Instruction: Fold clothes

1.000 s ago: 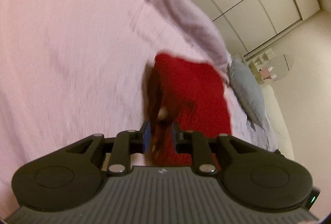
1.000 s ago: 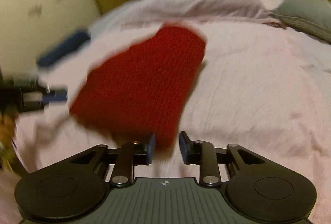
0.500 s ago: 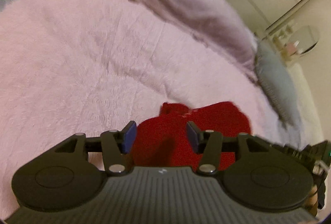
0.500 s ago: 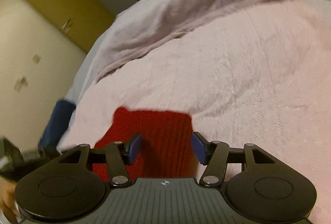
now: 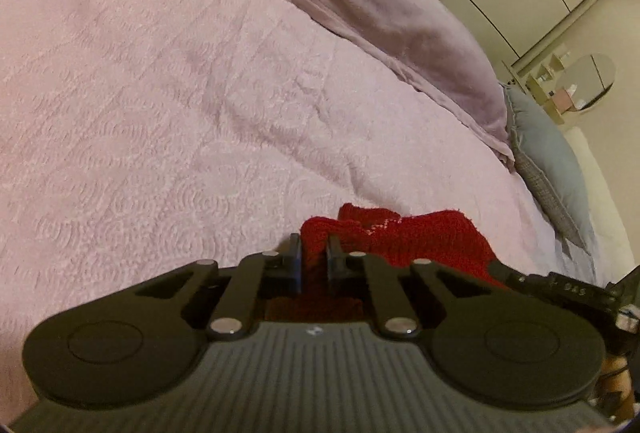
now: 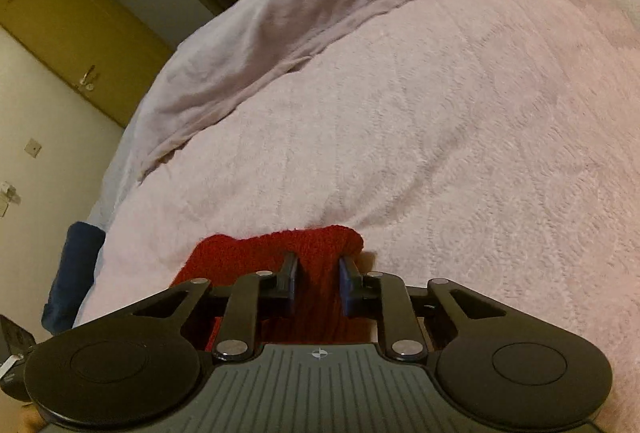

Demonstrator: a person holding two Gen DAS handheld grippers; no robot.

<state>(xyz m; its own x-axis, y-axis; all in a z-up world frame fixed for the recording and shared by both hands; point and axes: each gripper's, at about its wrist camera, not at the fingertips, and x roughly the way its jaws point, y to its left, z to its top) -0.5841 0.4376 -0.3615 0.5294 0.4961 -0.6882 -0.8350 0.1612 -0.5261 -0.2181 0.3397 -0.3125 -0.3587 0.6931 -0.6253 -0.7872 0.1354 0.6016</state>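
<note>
red knitted garment (image 5: 420,237) bunched on the pink textured bedspread (image 5: 180,105), near its front edge. left gripper (image 5: 314,253) pinches one knit corner, jaws narrow; right gripper (image 6: 318,269) clamps another fold. risk: thick knit slipping free if pulled unevenly, skewing the fold.
</note>
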